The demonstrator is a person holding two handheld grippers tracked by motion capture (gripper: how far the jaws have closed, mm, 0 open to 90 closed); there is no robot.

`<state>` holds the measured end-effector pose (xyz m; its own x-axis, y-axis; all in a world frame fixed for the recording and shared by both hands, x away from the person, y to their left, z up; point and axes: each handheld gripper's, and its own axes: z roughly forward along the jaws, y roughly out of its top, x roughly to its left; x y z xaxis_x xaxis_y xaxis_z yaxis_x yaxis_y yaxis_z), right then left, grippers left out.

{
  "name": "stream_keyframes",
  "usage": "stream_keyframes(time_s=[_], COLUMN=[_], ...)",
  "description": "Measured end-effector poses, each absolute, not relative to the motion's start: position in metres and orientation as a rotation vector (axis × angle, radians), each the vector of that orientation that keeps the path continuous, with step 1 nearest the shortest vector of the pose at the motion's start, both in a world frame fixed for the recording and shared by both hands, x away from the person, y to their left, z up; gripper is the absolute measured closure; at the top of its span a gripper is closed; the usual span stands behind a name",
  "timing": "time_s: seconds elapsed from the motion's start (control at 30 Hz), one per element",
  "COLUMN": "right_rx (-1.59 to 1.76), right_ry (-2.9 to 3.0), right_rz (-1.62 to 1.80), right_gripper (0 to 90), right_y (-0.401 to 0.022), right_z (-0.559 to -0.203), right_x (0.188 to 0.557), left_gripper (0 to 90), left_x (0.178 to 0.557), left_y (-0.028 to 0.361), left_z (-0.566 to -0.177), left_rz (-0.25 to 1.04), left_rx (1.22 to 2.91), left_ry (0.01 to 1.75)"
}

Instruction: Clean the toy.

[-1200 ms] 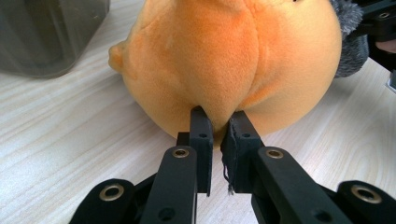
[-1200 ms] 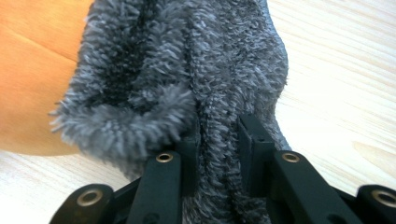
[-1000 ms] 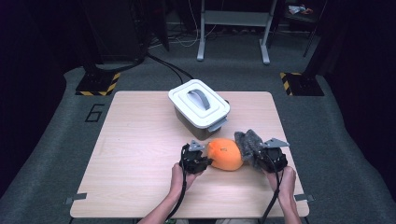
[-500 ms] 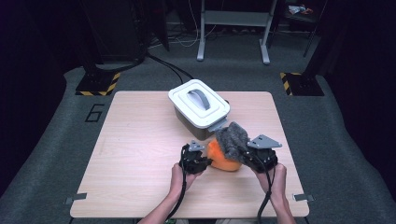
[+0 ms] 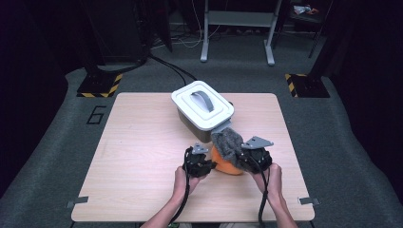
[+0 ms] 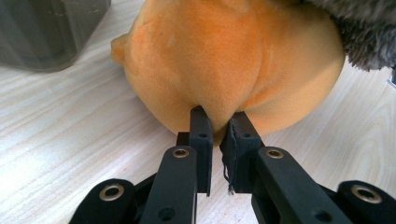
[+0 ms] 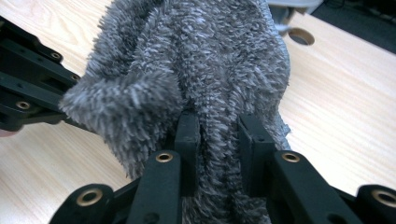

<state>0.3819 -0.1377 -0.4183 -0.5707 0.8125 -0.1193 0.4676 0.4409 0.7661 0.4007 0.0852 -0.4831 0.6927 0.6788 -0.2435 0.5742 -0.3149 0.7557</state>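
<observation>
An orange plush toy (image 5: 228, 166) lies on the wooden table (image 5: 142, 142), near the front and right of centre. My left gripper (image 5: 209, 164) is shut on a fold of the orange plush (image 6: 219, 70) from its left side, the jaws pinching the fabric. My right gripper (image 5: 240, 156) is shut on a grey fuzzy cloth (image 5: 227, 142) and holds it up over the top of the plush. In the right gripper view the grey cloth (image 7: 201, 74) bulges between and above the jaws. The cloth's edge (image 6: 369, 32) shows at the upper right of the left gripper view.
A grey box with a white handled lid (image 5: 203, 105) stands just behind the plush. Its dark wall (image 6: 46, 32) is close by in the left gripper view. The table has a round hole (image 7: 301, 36) near the box. Dark floor surrounds the table.
My right gripper has carried the grey cloth leftward and up, from beside the plush to over its top. The left gripper has kept still on the plush.
</observation>
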Motion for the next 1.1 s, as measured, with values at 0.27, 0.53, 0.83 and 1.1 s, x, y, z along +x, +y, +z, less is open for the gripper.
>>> stream_keyframes(time_s=[0.27,0.53,0.83,1.1], right_rx=[1.164,1.266,1.382,1.372], right_ry=[2.206,2.167,2.161,2.107], right_rz=[0.966,0.933,0.851,0.857], right_gripper=[72.1,72.1,72.1,72.1], right_y=[-0.163,-0.185,-0.199,-0.207], right_z=[-0.426,-0.443,-0.464,-0.450], right_x=[0.389,0.399,0.414,0.409], left_gripper=[82.4,82.4,82.4,82.4], left_x=[0.402,0.403,0.406,0.411], left_y=[0.085,0.084,0.084,0.081], left_z=[-0.483,-0.481,-0.480,-0.480], left_rz=[0.149,0.153,0.144,0.139], left_rx=[2.016,2.016,2.020,2.001], left_ry=[0.956,0.955,0.972,1.011])
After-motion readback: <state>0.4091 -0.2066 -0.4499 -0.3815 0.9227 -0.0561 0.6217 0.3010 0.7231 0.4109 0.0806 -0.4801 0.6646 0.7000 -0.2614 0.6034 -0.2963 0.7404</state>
